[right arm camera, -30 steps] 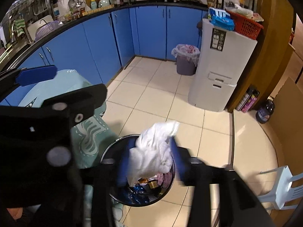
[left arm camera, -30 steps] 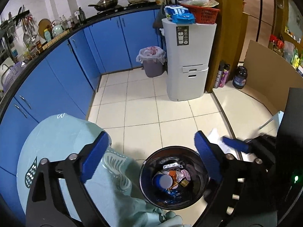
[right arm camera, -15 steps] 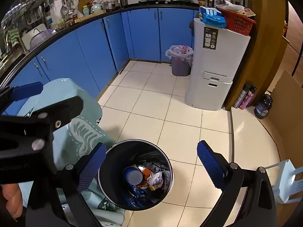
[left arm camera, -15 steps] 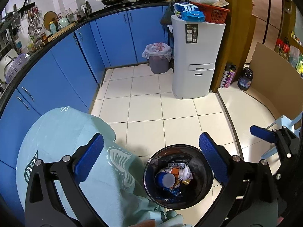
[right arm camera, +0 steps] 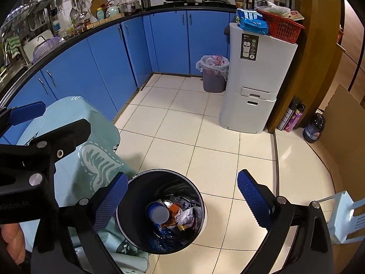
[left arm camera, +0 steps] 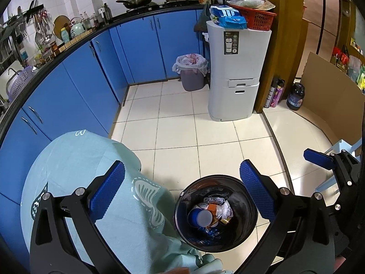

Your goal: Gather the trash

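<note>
We note both grippers tilted steeply downward over the black bin (right arm camera: 159, 212), which stands on the pale tiled floor (right arm camera: 212, 159). The right gripper (right arm camera: 182, 203) has its blue pads spread wide with nothing between them; the bin's mouth lies in the gap below. The left gripper (left arm camera: 182, 194) is likewise spread wide and empty, its pads straddling the bin's rim and the teal cloth (left arm camera: 86, 166) draped just beside the bin. In the right wrist view a fingertip of the hand (right arm camera: 10, 244) shows at the lower left edge, cut off by the frame. Trash sits at the bottom of the bin: a blue cup (right arm camera: 157, 212), a crumpled white tissue (right arm camera: 186, 217), and wrappers we cannot identify. The bin's lower wall is hidden by the gripper bodies. The cloth touches the bin's left side; to the right the floor is open toward a pale plastic chair (right arm camera: 346, 217), partly cut off. The white cabinet (right arm camera: 255, 80) stands well apart.
</note>
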`<state>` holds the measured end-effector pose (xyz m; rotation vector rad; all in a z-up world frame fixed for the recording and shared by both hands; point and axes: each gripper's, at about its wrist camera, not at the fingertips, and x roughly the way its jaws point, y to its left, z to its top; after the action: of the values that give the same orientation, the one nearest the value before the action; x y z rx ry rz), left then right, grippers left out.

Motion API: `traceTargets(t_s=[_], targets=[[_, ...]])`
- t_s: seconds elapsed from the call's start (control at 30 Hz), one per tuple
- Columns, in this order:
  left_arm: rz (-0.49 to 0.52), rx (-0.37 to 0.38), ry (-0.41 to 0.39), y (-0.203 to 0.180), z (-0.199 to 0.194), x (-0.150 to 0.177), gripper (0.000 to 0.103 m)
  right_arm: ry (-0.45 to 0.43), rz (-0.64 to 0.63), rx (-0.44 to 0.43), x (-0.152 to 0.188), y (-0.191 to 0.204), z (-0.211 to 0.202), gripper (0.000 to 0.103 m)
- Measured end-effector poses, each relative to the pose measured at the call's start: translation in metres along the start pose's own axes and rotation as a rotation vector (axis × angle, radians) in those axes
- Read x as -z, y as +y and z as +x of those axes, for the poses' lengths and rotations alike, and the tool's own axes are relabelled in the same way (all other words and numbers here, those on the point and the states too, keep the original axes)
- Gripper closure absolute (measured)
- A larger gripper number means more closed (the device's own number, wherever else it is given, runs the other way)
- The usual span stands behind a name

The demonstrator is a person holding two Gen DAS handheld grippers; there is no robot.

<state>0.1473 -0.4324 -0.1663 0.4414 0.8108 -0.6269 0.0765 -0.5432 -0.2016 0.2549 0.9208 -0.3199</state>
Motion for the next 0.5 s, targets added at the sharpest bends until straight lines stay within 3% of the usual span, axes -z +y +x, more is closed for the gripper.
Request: traceTargets(t_s=[0.5], targets=[[0.003, 0.001, -0.006, -0.0008, -0.0043, 0.0012, 0.004, -0.003, 0.001, -0.009, -0.0007, 0.0024, -0.0011, 0.009]])
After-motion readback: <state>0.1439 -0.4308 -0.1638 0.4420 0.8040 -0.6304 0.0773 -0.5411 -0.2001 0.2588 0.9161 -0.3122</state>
